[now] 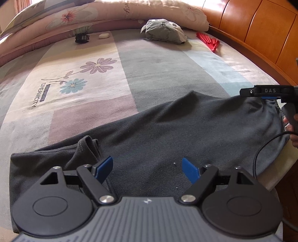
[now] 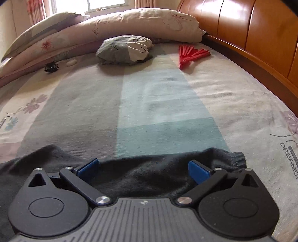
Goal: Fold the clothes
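Note:
A dark grey garment [image 1: 167,130] lies flat across the near part of the bed, with a folded sleeve or leg end [image 1: 87,149] at its left. My left gripper [image 1: 147,168] hovers just over the cloth, jaws wide open with nothing pinched between the blue pads [image 1: 105,168]. My right gripper [image 2: 142,168] is open too and sits over the garment's far edge [image 2: 149,173], near its ribbed band [image 2: 237,159]. In the left wrist view the right gripper [image 1: 247,92] enters from the right edge, held by a person's hand [image 1: 292,130].
A grey and white bundled cloth [image 1: 163,31], a red folding fan [image 1: 208,41], a black clip [image 1: 82,38] and a small white object [image 1: 103,35] lie at the far side. A folded floral quilt [image 1: 111,13] is behind them. A wooden headboard [image 1: 251,28] runs along the right.

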